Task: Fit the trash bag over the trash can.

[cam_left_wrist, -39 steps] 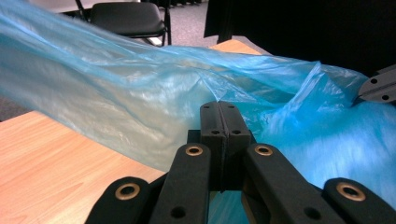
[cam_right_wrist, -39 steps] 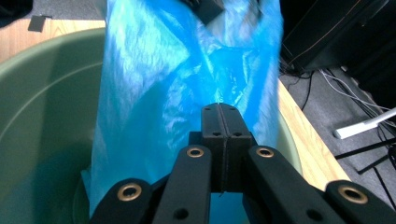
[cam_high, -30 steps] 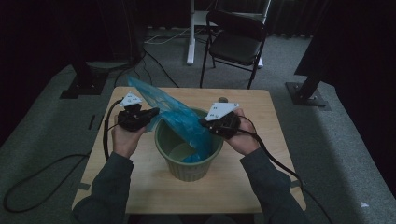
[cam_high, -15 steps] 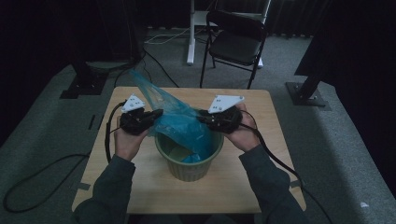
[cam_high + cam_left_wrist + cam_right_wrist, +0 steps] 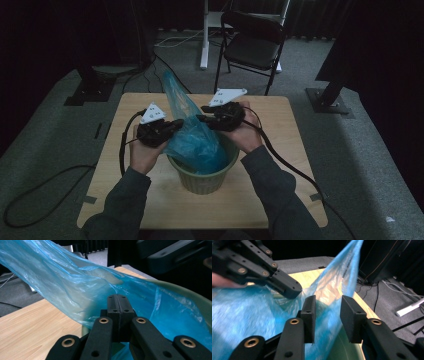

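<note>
Because the right gripper (image 5: 327, 315) had just been opening, its fingers spread with film loose between them, the blue bag (image 5: 192, 140), at frame centre in the green bin (image 5: 202, 180), was pinched by the left gripper (image 5: 117, 308) alone; it could have slumped.

The right gripper (image 5: 327, 315) has just been opening its jaws, and they stand apart with blue bag (image 5: 329, 292) film lying between them, unpressed. Far left, the left gripper (image 5: 294, 291) pinches the bag. A green bin (image 5: 348, 350) rim shows below, the table (image 5: 362, 306) beyond.
</note>
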